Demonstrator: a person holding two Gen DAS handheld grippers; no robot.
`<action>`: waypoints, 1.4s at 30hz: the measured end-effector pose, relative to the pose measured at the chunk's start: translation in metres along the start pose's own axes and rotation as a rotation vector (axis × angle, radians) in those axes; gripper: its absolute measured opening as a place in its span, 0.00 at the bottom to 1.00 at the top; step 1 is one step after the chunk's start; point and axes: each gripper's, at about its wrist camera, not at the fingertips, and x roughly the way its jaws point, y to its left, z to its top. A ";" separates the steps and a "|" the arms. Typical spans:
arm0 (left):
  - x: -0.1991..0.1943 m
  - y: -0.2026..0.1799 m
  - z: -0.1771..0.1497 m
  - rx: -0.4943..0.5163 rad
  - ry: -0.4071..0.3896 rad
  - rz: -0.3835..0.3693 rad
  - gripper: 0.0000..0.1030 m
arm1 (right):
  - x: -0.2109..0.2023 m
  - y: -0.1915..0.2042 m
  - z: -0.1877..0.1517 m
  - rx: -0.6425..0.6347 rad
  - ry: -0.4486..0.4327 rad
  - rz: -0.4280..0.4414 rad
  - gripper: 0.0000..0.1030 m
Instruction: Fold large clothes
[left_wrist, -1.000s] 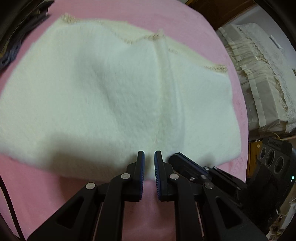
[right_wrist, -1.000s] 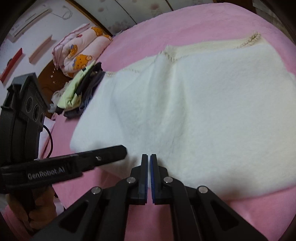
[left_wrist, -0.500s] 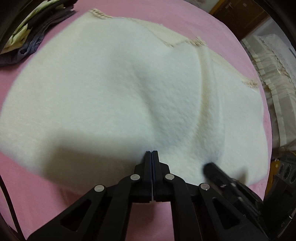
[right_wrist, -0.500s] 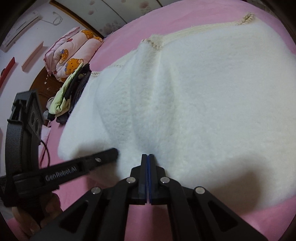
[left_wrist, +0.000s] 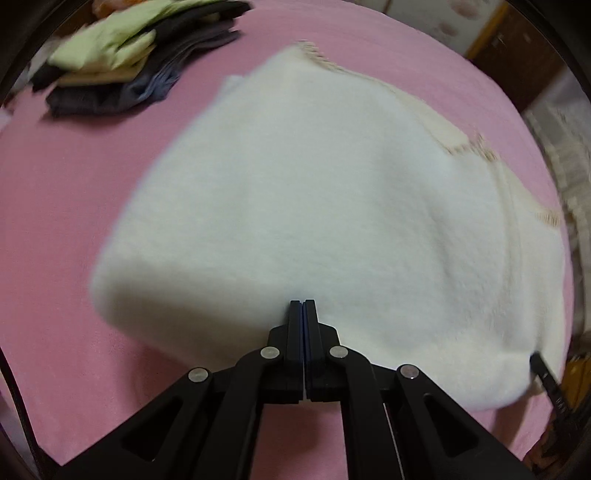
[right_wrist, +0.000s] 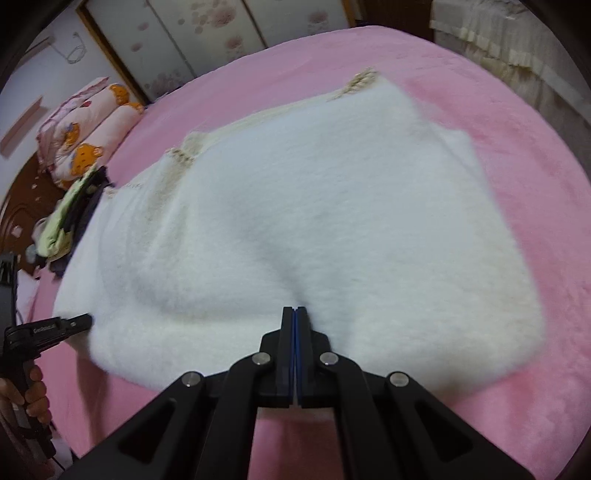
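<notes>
1. The left gripper is seen at the near edge of a white fleece garment; its jaws are pressed fully together, and the fabric bunches around their tips, so a thin pinch of the near edge appears to be clamped.
2. The right gripper is placed further along the same near edge, with its jaws likewise closed flat against each other and a crease of fleece drawn in towards their tips.
3. In the right wrist view, the left gripper is seen at the garment's left near corner, and the person's hand is wrapped around its handle.
4. The white fleece garment is spread over the middle of a pink bed, with its near part raised off the bedcover and its far part lying flat.
5. A cream knitted trim runs along the garment's far edge.
6. A pile of folded clothes, green and dark, is lying near the bed's far left corner, apart from the garment.
7. Rolled pink bedding with a bear print is seen beyond the pile.
</notes>
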 end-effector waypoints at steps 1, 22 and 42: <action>0.001 0.011 0.002 -0.031 0.004 -0.031 0.01 | -0.003 -0.006 -0.001 0.004 -0.007 -0.022 0.00; -0.029 0.050 0.030 -0.078 -0.104 0.204 0.01 | -0.026 -0.058 -0.003 0.140 -0.026 -0.369 0.00; 0.025 -0.113 0.014 0.278 0.226 -0.356 0.10 | 0.043 0.101 0.005 -0.030 0.074 0.315 0.00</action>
